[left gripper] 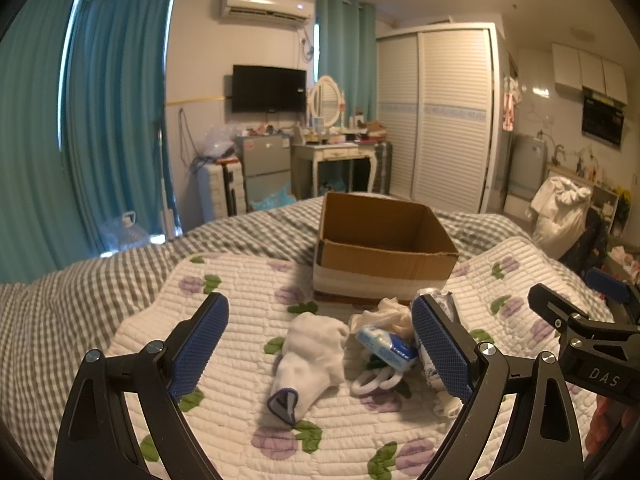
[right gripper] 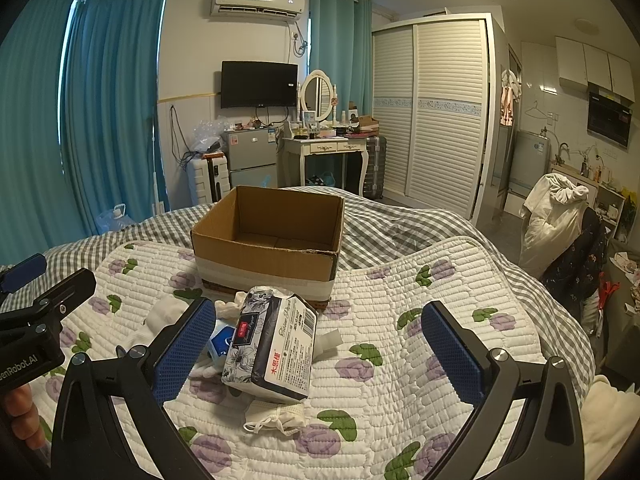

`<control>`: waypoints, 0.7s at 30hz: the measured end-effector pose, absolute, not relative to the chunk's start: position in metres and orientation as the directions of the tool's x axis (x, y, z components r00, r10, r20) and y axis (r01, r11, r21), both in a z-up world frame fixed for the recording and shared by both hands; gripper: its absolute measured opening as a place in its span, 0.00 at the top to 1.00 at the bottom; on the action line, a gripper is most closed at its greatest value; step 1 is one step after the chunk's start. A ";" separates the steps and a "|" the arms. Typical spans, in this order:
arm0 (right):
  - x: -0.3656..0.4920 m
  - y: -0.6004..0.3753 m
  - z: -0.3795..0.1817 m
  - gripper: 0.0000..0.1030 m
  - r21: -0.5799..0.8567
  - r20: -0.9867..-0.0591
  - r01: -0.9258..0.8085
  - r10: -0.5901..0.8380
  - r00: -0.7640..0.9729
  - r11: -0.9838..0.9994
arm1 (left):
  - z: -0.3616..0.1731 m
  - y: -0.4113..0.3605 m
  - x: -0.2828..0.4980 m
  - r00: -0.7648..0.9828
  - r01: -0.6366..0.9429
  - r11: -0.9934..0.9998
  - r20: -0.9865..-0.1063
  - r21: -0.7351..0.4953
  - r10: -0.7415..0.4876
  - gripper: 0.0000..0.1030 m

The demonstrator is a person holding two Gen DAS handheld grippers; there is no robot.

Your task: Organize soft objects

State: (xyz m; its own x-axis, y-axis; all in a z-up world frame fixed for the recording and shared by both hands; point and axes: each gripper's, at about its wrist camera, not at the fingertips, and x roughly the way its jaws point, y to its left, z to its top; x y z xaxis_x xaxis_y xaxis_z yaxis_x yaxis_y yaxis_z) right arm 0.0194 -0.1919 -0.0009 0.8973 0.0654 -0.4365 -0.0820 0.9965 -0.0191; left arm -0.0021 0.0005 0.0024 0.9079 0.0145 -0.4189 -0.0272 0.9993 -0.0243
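The left tongs (left gripper: 320,344) and the right tongs (right gripper: 320,350) both hung released above the quilt (right gripper: 400,400), jaws wide apart, holding nothing. The box (right gripper: 272,256) stood open on the quilt, and the soft things lay in a loose heap just in front of it.

Only the left wrist view showed the sock (left gripper: 310,364) whole: white, crumpled, with a grey-blue toe, lying in front of the box towards its left corner. Beside it lay a small blue tissue pack (left gripper: 386,346) over a white ring-shaped piece.

The right wrist view alone showed the big tissue pack (right gripper: 272,344) plainly: a soft, floral grey-and-white wrapper with a dark label, tilted, directly in front of the box. A folded white mask (right gripper: 276,418) lay just before that pack, farther from the box. There the sock (right gripper: 160,320) was half hidden behind the left finger.
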 end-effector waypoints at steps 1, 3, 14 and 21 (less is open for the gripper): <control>0.019 -0.192 -0.001 0.00 -0.019 -0.436 -0.082 0.066 0.897 0.996 | 0.002 0.001 -0.002 0.908 -0.027 0.999 -0.419 -0.024 0.014 0.08; 0.020 -0.192 -0.001 0.00 -0.019 -0.437 -0.082 0.065 0.897 0.996 | 0.002 0.000 -0.002 0.908 -0.027 0.999 -0.419 -0.024 0.015 0.08; 0.016 -0.201 -0.013 0.00 -0.022 -0.435 -0.084 0.066 0.898 0.996 | 0.003 0.000 -0.002 0.909 -0.027 0.999 -0.417 -0.025 0.014 0.08; 0.016 -0.193 -0.003 0.00 -0.026 -0.431 -0.082 0.063 0.900 0.996 | 0.003 -0.003 -0.004 0.912 -0.018 1.000 -0.409 -0.026 0.006 0.08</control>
